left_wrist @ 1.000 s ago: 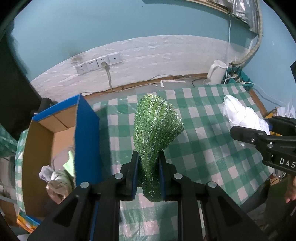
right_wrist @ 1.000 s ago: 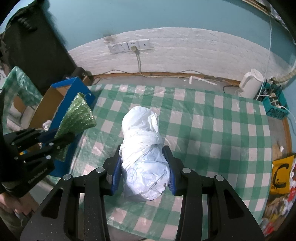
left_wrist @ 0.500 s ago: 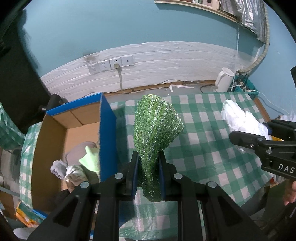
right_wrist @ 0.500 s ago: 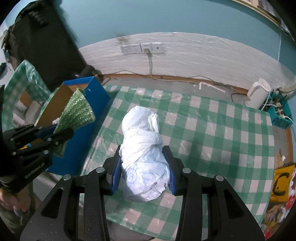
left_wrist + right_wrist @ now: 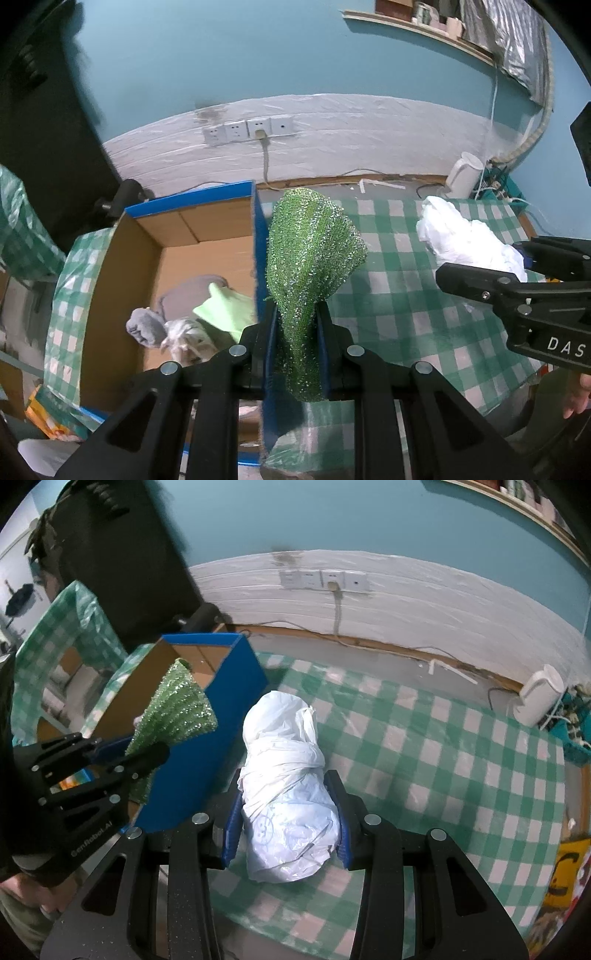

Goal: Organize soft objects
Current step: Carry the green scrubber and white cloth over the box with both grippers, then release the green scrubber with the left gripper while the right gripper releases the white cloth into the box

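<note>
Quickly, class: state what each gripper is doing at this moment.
Left gripper: closed on the sparkly green mesh scouring cloth.
Right gripper: closed on the knotted white plastic bag bundle.

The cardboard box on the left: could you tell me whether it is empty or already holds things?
Not empty: the cardboard box is open-topped, with a light green cloth and grey soft items on its floor.

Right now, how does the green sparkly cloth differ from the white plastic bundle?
The green sparkly cloth is a thin, glittery knit fanning out above the left tongs; the white plastic bundle is smooth, bulky and knotted, filling the right tongs. The cloth is nearer the blue box. Both are soft and held.
</note>
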Available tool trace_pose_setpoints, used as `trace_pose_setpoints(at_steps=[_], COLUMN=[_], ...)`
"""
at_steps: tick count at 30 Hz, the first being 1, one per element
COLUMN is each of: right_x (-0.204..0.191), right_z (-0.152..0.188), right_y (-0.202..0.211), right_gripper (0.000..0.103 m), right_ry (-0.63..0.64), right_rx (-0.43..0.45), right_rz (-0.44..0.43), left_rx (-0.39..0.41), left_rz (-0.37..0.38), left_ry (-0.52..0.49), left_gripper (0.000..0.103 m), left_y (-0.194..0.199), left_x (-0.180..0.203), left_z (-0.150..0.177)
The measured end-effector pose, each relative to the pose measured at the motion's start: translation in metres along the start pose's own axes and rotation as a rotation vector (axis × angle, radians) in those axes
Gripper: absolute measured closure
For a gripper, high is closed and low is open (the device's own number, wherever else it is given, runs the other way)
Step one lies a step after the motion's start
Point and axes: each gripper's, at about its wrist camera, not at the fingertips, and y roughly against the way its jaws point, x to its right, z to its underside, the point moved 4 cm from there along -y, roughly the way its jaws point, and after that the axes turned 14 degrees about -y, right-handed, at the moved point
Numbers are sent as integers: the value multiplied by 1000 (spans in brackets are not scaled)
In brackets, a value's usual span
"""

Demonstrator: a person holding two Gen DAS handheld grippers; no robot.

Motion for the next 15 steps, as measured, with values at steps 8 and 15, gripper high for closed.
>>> trace_pose_setpoints(at_steps=[8,15], right_x=[-39,-73], right_z=[-3,-5], right_y=[-9,-22], right_gripper=[63,63], right_ry=[45,89], right_rx=[-6,-28], right_rz=[-37,-53], left_rx=[2,-8], left_rz=[-26,-45], left_ry=[57,111], left_gripper=[84,84], left_y=[5,4], left_x=[-32,-58], left_z=[16,30])
